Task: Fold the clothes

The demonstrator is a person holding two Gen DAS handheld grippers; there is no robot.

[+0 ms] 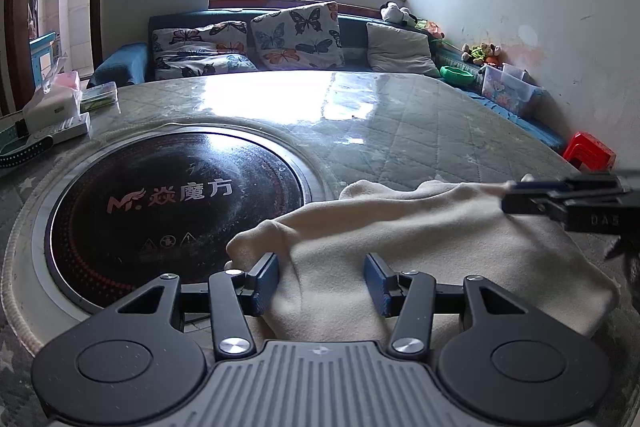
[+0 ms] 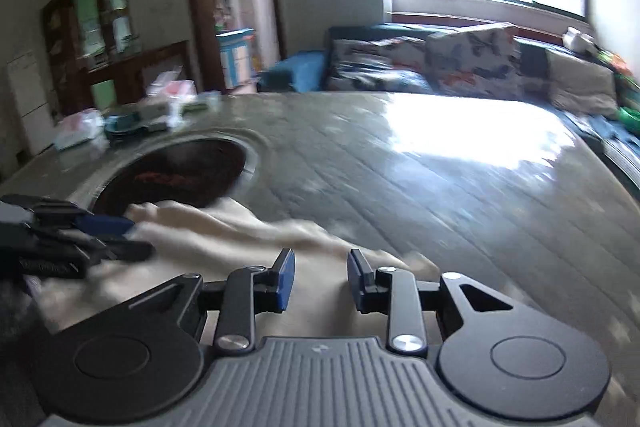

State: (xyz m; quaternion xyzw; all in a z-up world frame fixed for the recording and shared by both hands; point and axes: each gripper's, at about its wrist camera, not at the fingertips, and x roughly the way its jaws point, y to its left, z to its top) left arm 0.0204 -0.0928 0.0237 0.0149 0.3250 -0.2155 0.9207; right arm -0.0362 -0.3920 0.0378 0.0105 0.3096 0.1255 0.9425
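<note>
A cream fleece garment (image 1: 420, 239) lies crumpled on the quilted table cover, its left edge overlapping the black round cooktop (image 1: 172, 211). My left gripper (image 1: 321, 281) hangs low over the garment's near part, jaws apart, with a fold of cloth between the blue pads (image 1: 266, 283) but not pinched. My right gripper (image 2: 322, 279) is over the same garment (image 2: 224, 231), pads spread with cloth beneath them and nothing pressed; the view is motion-blurred. In the left wrist view the right gripper (image 1: 520, 197) reaches in from the right over the cloth's far edge. The left gripper (image 2: 116, 235) shows at the left of the right wrist view.
A tissue pack (image 1: 48, 103), a white remote (image 1: 64, 129) and a strap sit at the table's far left. A blue sofa with butterfly cushions (image 1: 296, 35) lies beyond the table. A red stool (image 1: 588, 151) and toy boxes (image 1: 508, 87) stand along the right wall.
</note>
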